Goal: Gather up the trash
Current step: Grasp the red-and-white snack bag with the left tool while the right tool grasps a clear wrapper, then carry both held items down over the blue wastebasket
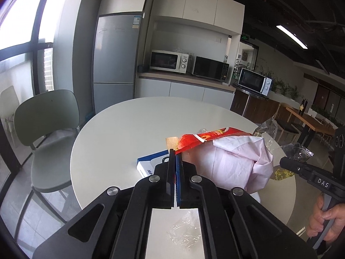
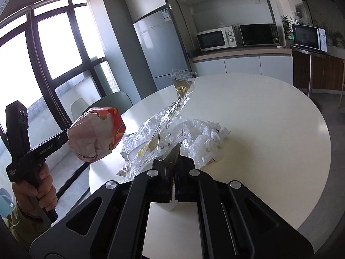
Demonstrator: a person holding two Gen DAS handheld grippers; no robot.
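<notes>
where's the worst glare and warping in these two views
Right wrist view: the window is blown out to white, and its frames bow strongly from fisheye distortion. Left wrist view: the window at the left edge is overexposed too, the fridge leans, and the ceiling light glares mildly. Both views stay sharp.

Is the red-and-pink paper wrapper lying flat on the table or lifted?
Lifted. The left gripper holds the crumpled wrapper in the air, beside the table.
</notes>
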